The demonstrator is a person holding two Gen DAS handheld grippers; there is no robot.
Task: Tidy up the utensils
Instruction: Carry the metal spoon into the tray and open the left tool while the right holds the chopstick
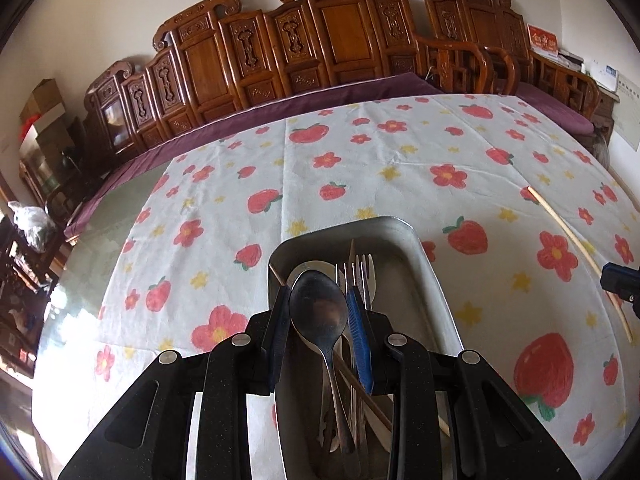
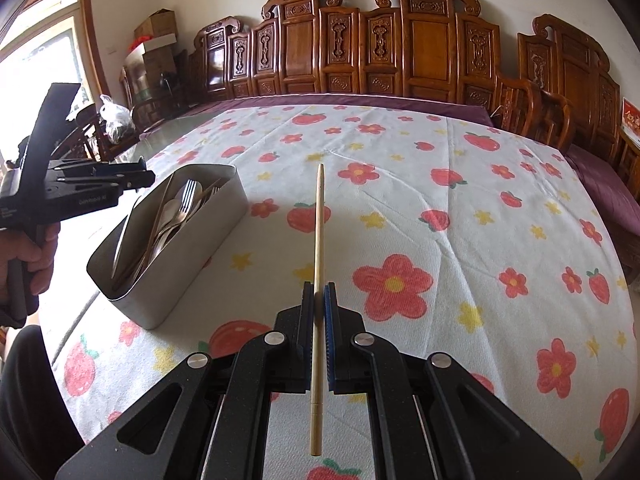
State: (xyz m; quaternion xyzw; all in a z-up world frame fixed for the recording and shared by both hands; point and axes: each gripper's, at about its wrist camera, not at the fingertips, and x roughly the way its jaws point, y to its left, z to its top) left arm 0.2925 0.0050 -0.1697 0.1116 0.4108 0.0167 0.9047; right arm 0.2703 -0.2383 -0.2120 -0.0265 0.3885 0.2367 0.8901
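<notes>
The left tool (image 1: 318, 300) is clamped on a spoon (image 1: 319, 312), bowl forward, right above the tin (image 1: 434, 292), probably to drop it among the forks (image 1: 360, 272) there. The right tool (image 2: 319, 292) is clamped on a chopstick (image 2: 318, 264) pointing ahead over the bench (image 2: 440, 208), the tin to its left.

In the left wrist view, the left gripper (image 1: 319, 300) body covers the near end of the metal tray (image 1: 434, 304) at 6 o'clock. The spoon (image 1: 318, 312) handle end and the utensils beneath it overlap and cannot be counted. At 3 o'clock the right gripper (image 1: 620, 280) is cut off by the frame edge. In the right wrist view, the person's hand (image 2: 28, 252) at 9 o'clock is cut off.
</notes>
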